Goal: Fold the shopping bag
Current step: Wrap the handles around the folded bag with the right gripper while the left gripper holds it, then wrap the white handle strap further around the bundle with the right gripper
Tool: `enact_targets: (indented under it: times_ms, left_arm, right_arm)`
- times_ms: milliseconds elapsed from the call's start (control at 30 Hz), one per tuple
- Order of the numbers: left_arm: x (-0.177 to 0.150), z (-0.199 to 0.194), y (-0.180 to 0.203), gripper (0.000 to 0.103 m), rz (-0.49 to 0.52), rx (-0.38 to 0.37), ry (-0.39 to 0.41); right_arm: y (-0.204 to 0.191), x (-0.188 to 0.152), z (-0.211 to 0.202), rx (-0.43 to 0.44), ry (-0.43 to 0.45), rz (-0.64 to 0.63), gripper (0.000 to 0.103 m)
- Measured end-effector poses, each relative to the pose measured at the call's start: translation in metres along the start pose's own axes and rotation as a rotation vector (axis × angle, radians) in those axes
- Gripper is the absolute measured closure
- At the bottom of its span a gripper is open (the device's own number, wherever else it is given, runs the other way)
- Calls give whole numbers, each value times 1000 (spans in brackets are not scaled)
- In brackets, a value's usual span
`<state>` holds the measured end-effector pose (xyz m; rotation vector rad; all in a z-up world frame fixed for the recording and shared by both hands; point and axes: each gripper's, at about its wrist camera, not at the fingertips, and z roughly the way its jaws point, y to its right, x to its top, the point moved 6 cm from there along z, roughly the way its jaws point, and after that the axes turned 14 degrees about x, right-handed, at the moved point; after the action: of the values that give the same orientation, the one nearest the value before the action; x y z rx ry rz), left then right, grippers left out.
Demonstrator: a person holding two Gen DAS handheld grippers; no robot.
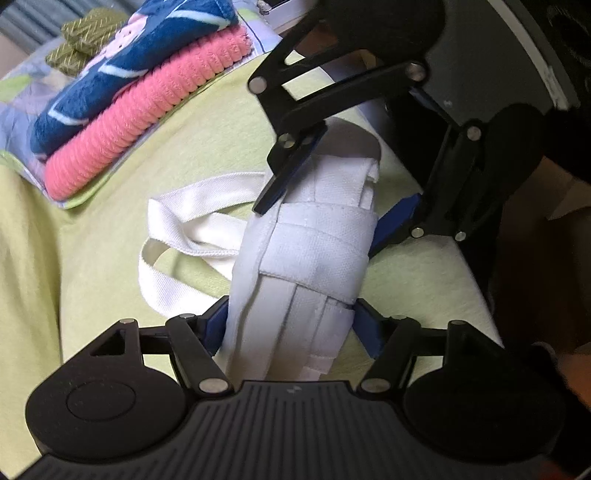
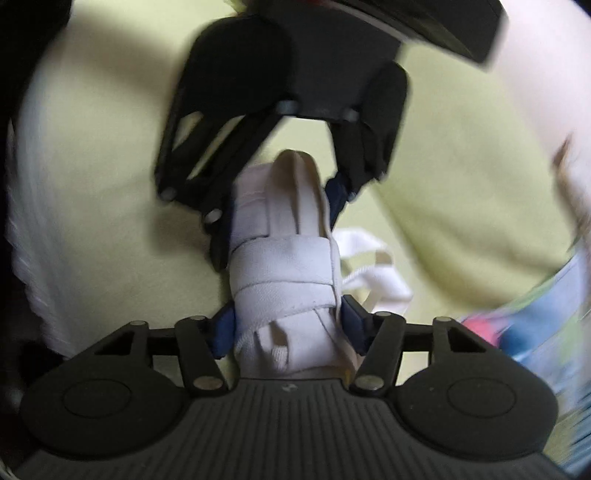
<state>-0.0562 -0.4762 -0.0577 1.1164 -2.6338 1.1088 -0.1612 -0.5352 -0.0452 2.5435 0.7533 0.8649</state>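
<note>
The white cloth shopping bag (image 1: pixel 314 251) is rolled into a tight bundle with its strap wound around the middle. My left gripper (image 1: pixel 291 325) is shut on the near end of the bundle. My right gripper (image 1: pixel 325 199) is shut on the far end, coming in from above. In the right wrist view the same bundle (image 2: pixel 284 266) sits between my right gripper (image 2: pixel 288 325) at the bottom and my left gripper (image 2: pixel 280 206) opposite. Loose white handle loops (image 1: pixel 184 229) trail to the left over the bed; the same handle loops (image 2: pixel 373 269) show at the bundle's right in the right wrist view.
A pale yellow-green bedsheet (image 1: pixel 110 295) lies under everything. A stack of folded towels, pink (image 1: pixel 147 122) under blue (image 1: pixel 140 70), lies at the upper left on a patterned cloth. An olive knit item (image 1: pixel 88 33) sits behind the stack. The right wrist view is motion-blurred.
</note>
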Motion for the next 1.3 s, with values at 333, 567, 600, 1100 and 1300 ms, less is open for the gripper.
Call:
enact_targets:
  times_ms: [333,567,600,1100,1300]
  left_arm:
    - [-8,-23,9,34,-74,-29,14]
    - [-10,-62,7,33,-57,138,88]
    - [-9,-68,8,33,-49,171,112]
    - [-5,-32,15,35,67,188,64]
    - [0,-11,-4,35,92,103,9]
  right_arm:
    - [40,11,-13,431,1,191,47]
    - [80,12,0,646,-2,366,48]
    - [87,11,3,687,-4,404,48]
    - [140,-21,42,1016,78,885,41]
    - [133,-23,23,760,122,834,38]
